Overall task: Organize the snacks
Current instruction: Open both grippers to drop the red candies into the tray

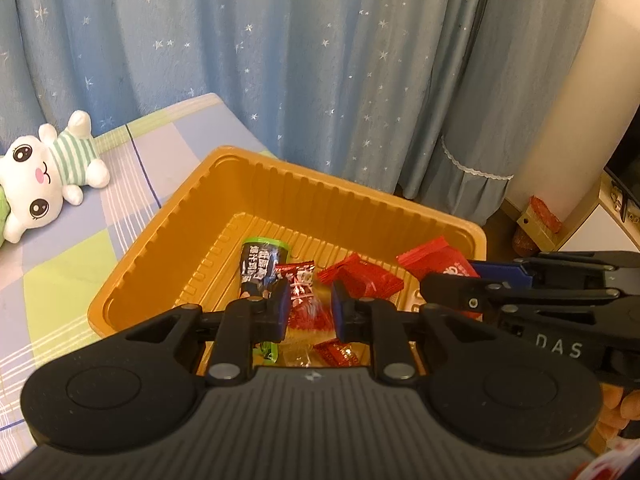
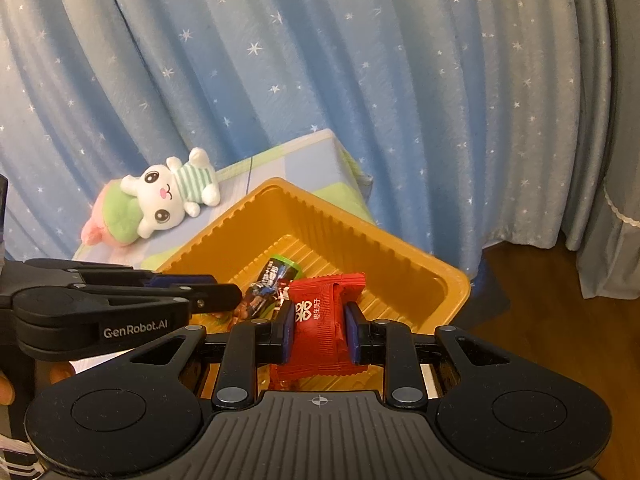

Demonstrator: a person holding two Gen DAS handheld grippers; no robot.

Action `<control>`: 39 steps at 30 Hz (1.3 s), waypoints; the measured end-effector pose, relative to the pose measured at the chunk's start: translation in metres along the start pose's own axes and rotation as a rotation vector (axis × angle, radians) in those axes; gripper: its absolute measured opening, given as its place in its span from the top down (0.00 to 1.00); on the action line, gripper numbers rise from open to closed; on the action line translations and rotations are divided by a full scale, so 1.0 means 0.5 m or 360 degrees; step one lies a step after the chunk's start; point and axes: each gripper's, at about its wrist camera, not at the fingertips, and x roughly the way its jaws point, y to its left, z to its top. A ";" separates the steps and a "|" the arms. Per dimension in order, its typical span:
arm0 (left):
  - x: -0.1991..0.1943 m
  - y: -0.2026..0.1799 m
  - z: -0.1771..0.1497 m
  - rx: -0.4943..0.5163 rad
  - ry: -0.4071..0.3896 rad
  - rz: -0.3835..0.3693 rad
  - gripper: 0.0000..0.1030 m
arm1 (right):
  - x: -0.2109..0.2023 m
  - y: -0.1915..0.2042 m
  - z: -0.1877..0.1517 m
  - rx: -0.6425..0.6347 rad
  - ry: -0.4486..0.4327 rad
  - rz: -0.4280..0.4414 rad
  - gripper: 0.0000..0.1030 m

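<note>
An orange ribbed plastic tray [image 1: 328, 184] lies on a bed. Over it my left gripper [image 1: 310, 307] is shut on a small red-and-clear candy [image 1: 301, 282]. My right gripper [image 2: 320, 330] is shut on a red snack packet [image 2: 325, 308] with white print, held above the tray [image 2: 320, 210]. Inside the tray lie a dark packet with green ends [image 1: 259, 268], another red packet [image 1: 362, 278] and a small red candy [image 1: 337, 353]. In the left wrist view the right gripper [image 1: 430, 286] comes in from the right with its red packet [image 1: 438, 259]. The left gripper [image 2: 236, 295] shows at the left of the right wrist view.
A white plush toy [image 1: 44, 176] in a striped shirt lies on the checked bedsheet [image 1: 120, 208] left of the tray. Blue star-print curtains [image 1: 320, 60] hang behind. Wooden floor [image 2: 532, 300] and a low cabinet [image 1: 592, 216] are to the right.
</note>
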 end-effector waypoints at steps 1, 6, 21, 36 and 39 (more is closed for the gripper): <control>0.000 0.002 -0.002 -0.0004 0.0003 0.0004 0.80 | 0.001 0.000 0.001 0.0000 0.0003 0.0002 0.74; -0.003 0.012 -0.008 -0.0032 0.0009 0.0016 0.76 | 0.006 0.000 0.000 0.0007 0.0010 0.0005 0.74; -0.024 0.040 -0.002 -0.0103 -0.0034 0.0060 0.73 | 0.034 0.012 0.007 -0.0008 0.0019 0.0009 0.74; -0.091 0.067 -0.026 -0.0187 -0.0110 0.0095 0.57 | 0.005 0.042 0.008 0.0033 -0.0085 -0.0021 0.33; -0.113 0.073 -0.038 -0.0204 -0.0126 0.0088 0.54 | -0.009 0.051 0.002 0.0045 -0.0093 -0.0034 0.31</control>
